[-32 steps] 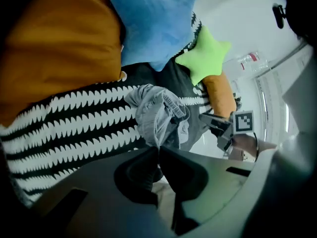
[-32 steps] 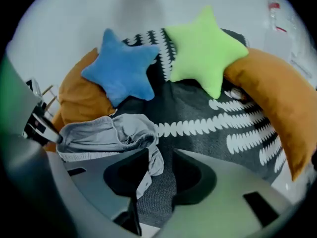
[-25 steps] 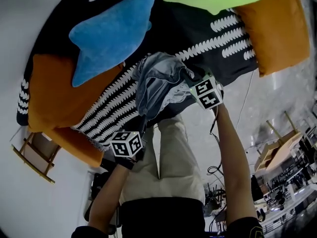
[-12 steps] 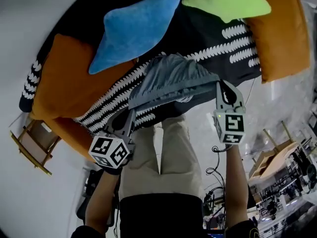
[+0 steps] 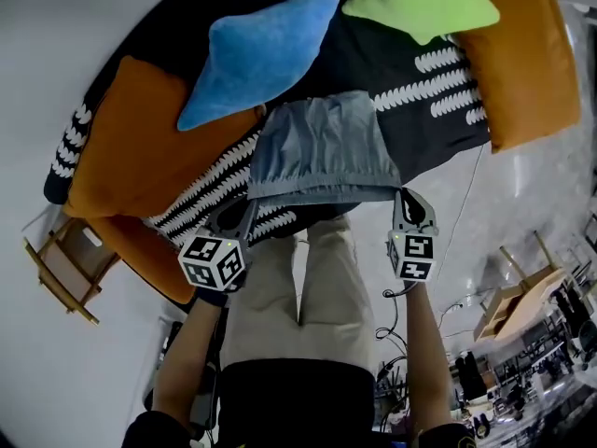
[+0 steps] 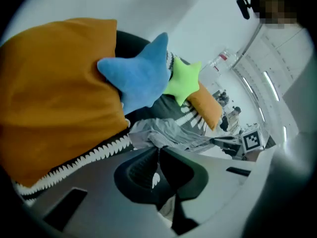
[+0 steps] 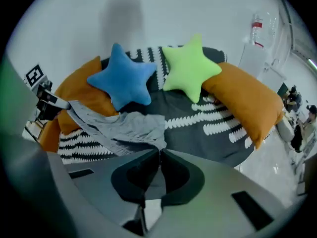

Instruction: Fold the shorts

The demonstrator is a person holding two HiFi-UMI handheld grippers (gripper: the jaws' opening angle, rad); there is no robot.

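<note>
Left gripper (image 5: 245, 213) and right gripper (image 5: 403, 197) pinch shorts (image 5: 322, 152) over black patterned cover (image 5: 438, 110), grey floor (image 5: 508, 189) beside.

Between my left tongs (image 5: 241, 217) and right tongs (image 5: 407, 202): grey-blue shorts (image 5: 322, 147). Beyond them: blue star cushion (image 5: 261, 54), lime-green star cushion (image 5: 424, 3), orange cushions (image 5: 140, 147), black cover (image 5: 438, 119) with white feathery stripes.

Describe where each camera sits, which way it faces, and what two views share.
Head view: on the person's head, facing down at the shorts; forearms and trouser legs show.
Left gripper view: on the left gripper, looking along its fingers toward the blue star cushion.
Right gripper view: on the right gripper, along its fingers over the shorts.
Shared: each gripper view shows the other gripper.
</note>
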